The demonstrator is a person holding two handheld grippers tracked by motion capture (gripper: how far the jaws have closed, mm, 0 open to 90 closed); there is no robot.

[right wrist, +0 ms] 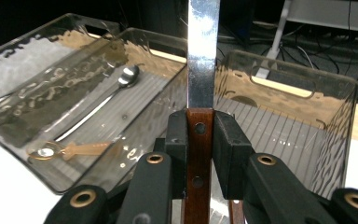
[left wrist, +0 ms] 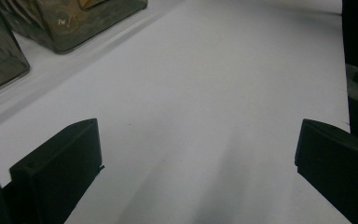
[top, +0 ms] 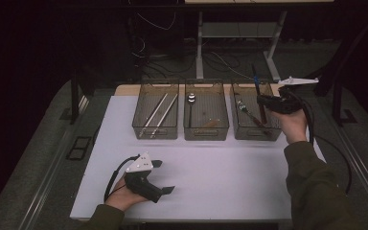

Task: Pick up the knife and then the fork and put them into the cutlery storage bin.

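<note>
The right hand-held gripper (right wrist: pixel 199 140) squeezes a knife (right wrist: pixel 203 56) over the bin (top: pixel 255 132) by the table's far right corner, ready to drop it in.

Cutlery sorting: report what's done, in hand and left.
Done: chopsticks lie in the left bin, spoons in the middle bin, a fork in the right bin. In hand: right gripper clamps a wooden-handled knife over the bins. Left: lowering and releasing it. Left gripper rests open.

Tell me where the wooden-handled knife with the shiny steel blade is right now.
The wooden-handled knife is clamped upright in the right gripper, blade up, over the right-hand clear plastic bin in the high view.
</note>
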